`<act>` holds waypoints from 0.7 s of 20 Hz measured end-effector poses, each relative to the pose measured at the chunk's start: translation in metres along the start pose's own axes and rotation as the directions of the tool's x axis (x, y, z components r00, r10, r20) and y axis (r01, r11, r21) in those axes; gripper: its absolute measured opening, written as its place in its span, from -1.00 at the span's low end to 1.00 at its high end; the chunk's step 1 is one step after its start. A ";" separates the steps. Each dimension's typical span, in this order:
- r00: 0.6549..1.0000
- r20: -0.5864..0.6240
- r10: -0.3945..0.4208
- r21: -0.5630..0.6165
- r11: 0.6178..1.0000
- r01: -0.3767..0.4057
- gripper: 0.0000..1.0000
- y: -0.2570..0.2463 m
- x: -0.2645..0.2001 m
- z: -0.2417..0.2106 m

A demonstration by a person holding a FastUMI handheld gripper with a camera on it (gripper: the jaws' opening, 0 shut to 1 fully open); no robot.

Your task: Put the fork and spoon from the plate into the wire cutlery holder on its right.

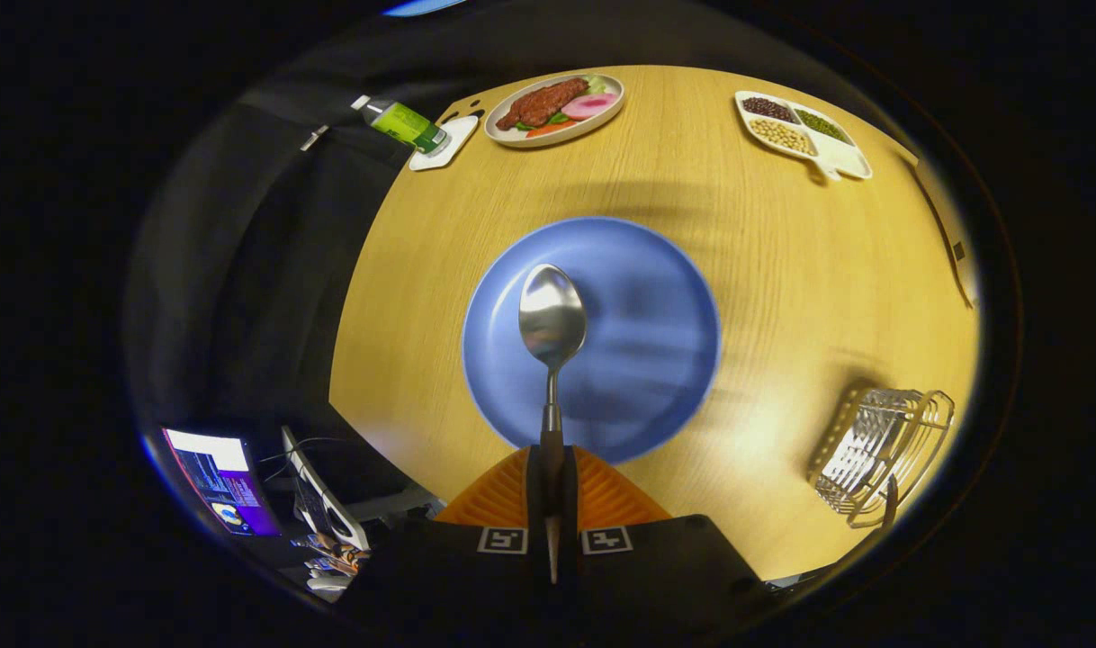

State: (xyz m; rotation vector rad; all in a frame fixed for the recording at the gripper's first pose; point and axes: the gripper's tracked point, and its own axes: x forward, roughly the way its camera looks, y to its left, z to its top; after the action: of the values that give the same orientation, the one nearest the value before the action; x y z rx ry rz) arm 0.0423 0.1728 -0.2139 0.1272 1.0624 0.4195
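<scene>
Spoon is gripped by its handle between the two orange fingers of the tongs, which are closed tight on it with almost no gap. The bowl of the spoon is pointed straight ahead of the fingers and is held up over the blue plate, apart from its surface. The plate is seen blurred, centred on the wooden tabletop, directly beyond the fingers.

The wire cutlery holder is seen to the right of the plate, near the tabletop edge, well apart from the tongs. A dark slim handle is seen at its near side; whether this is the fork cannot be told.

On the far side of the tabletop, a white plate of food is noted, with a green bottle lying just beside it on the left, and a white divided dish of beans on the right.
</scene>
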 end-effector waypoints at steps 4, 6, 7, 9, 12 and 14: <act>1.000 0.026 -0.016 0.009 1.000 0.016 -0.86 -0.027 -0.057 -0.010; 0.999 0.025 -0.046 0.011 0.999 0.046 -0.86 -0.044 -0.084 -0.016; 0.998 0.016 -0.060 0.019 0.998 0.060 -0.86 -0.053 -0.096 -0.021; 0.996 -0.021 -0.091 0.030 0.995 0.092 -0.86 -0.072 -0.119 -0.032; 0.983 -0.096 -0.158 -0.011 0.987 0.157 -0.86 -0.102 -0.148 -0.046; 0.970 -0.142 -0.198 -0.046 0.980 0.194 -0.86 -0.122 -0.162 -0.052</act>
State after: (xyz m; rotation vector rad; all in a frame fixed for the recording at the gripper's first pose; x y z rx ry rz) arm -0.0373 -0.0075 -0.1430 -0.0380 1.1999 0.2693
